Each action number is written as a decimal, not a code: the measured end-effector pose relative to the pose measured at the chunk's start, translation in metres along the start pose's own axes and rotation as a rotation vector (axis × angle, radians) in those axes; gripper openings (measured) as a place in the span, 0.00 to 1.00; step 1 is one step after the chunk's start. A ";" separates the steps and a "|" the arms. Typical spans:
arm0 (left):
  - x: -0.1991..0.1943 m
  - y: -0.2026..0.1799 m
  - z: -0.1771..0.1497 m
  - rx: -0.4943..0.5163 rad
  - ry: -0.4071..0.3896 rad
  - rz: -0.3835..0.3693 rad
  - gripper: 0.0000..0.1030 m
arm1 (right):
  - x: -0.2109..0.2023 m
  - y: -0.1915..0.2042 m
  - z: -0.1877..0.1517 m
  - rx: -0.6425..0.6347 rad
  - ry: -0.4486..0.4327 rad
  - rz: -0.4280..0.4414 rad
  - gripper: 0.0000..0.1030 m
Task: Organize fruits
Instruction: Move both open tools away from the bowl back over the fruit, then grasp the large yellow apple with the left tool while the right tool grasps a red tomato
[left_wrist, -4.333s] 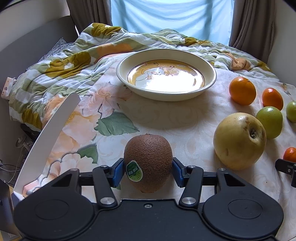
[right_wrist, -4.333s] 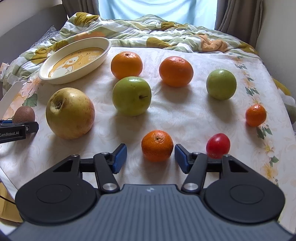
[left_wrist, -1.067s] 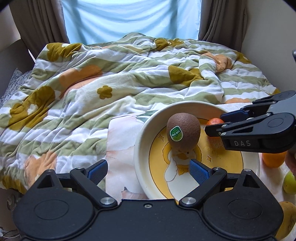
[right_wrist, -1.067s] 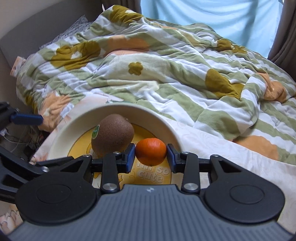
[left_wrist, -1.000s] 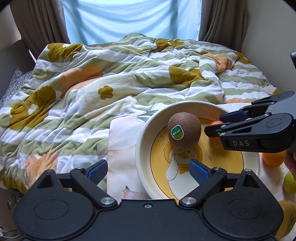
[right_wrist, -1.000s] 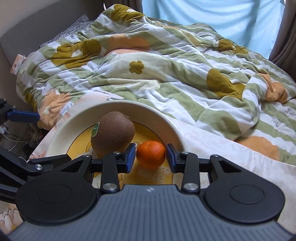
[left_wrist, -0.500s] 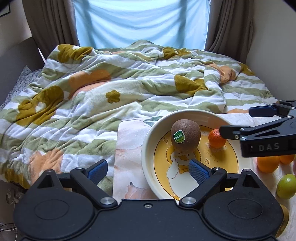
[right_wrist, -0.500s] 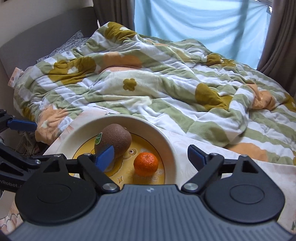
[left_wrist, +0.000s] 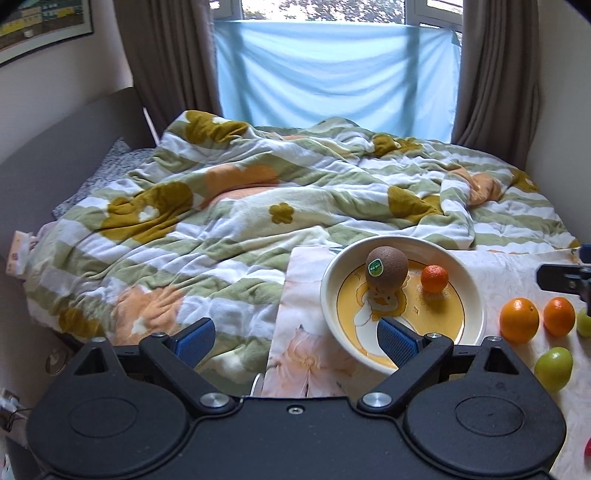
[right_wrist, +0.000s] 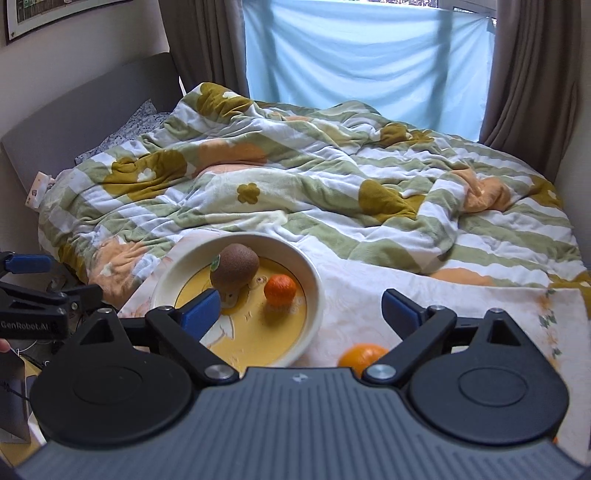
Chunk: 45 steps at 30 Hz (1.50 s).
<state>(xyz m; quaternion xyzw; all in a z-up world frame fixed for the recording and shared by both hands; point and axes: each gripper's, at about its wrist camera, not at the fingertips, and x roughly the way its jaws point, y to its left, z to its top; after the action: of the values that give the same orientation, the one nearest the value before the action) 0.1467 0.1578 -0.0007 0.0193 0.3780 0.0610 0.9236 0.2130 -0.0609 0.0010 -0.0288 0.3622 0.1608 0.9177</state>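
I count one kiwi (left_wrist: 387, 266), one small mandarin (left_wrist: 434, 278), two oranges, two full green apples plus a sliver of a third at the frame edge, and one bowl (left_wrist: 328, 295). The bowl, cream with a yellow floor, holds the kiwi and the mandarin just beside each other, kiwi at 9 o'clock of the mandarin, its green sticker facing me. Outside the bowl on the floral cloth (left_wrist: 306, 354), in the left view: first orange (left_wrist: 519, 319) at 3 o'clock of the bowl, second orange (left_wrist: 559, 316) just beside it, one green apple (left_wrist: 553, 368) at 4 o'clock, another (left_wrist: 584, 322) cut off by the edge. My left claw (left_wrist: 297, 338) hangs spread wide with nothing between its blue pads; the right pad sits over the bowl's near rim. My right claw (right_wrist: 301, 310) is likewise spread wide and empty, left pad over the bowl's yellow floor. In the right view an orange (right_wrist: 360, 356) shows at 5 o'clock of the bowl, partly hidden behind the claw body; I cannot tell which orange it is. A rumpled striped blanket (left_wrist: 229, 206) fills the bed at 12 o'clock, with curtains (left_wrist: 166, 55) and a blue sheet (left_wrist: 332, 74) over the window behind.
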 end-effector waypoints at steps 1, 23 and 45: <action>-0.008 -0.001 -0.004 -0.007 -0.003 0.008 0.94 | -0.010 -0.001 -0.005 -0.004 -0.003 -0.004 1.00; -0.077 -0.108 -0.091 0.045 0.014 -0.050 0.94 | -0.132 -0.080 -0.158 0.079 0.060 -0.085 1.00; 0.019 -0.195 -0.108 0.321 0.094 -0.210 0.94 | -0.098 -0.095 -0.237 0.248 0.138 -0.173 0.87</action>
<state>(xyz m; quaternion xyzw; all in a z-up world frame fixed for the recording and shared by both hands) 0.1035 -0.0342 -0.1072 0.1241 0.4254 -0.0961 0.8913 0.0207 -0.2178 -0.1136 0.0426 0.4376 0.0328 0.8976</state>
